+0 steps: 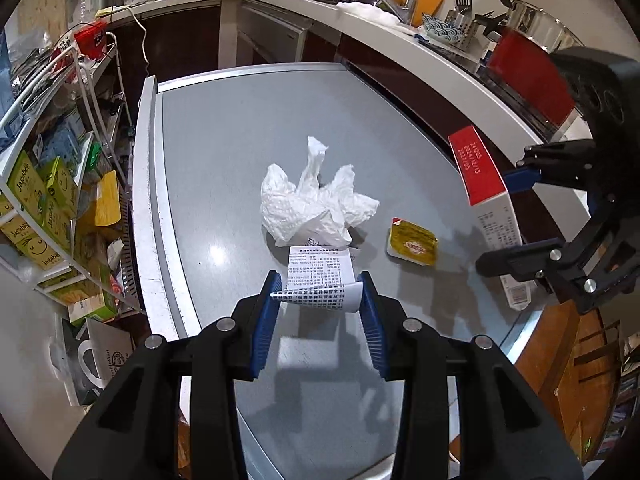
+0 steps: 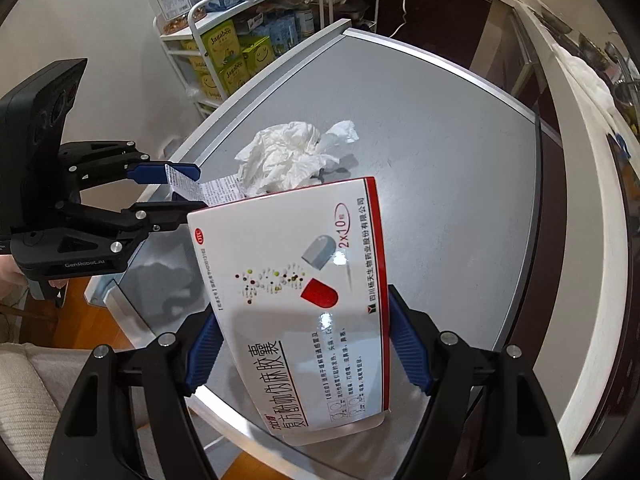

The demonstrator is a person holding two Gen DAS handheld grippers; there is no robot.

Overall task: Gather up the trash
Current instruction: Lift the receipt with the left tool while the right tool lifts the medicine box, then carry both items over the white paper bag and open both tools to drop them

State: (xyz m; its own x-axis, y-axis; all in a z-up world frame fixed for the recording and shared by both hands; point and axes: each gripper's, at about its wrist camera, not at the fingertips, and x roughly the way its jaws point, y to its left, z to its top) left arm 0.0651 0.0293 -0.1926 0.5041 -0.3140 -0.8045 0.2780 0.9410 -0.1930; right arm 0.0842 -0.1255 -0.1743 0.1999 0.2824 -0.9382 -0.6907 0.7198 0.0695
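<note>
My left gripper (image 1: 318,286) is shut on the curled near end of a printed receipt (image 1: 320,270), which runs forward to a crumpled white tissue (image 1: 316,196) on the grey table (image 1: 224,152). A small yellow sauce packet (image 1: 412,242) lies right of the tissue. My right gripper (image 2: 306,338) is shut on a white and red medicine box (image 2: 304,288), held above the table's near edge. That box (image 1: 486,192) and the right gripper (image 1: 520,216) show at the right of the left wrist view. The left gripper (image 2: 182,188), the receipt (image 2: 204,188) and the tissue (image 2: 292,156) show in the right wrist view.
A white wire rack (image 1: 52,184) packed with green snack boxes stands left of the table. A white kitchen counter (image 1: 420,64) with sink, bowls and utensils curves along the far and right side. Wooden floor (image 1: 560,344) shows past the table's near right corner.
</note>
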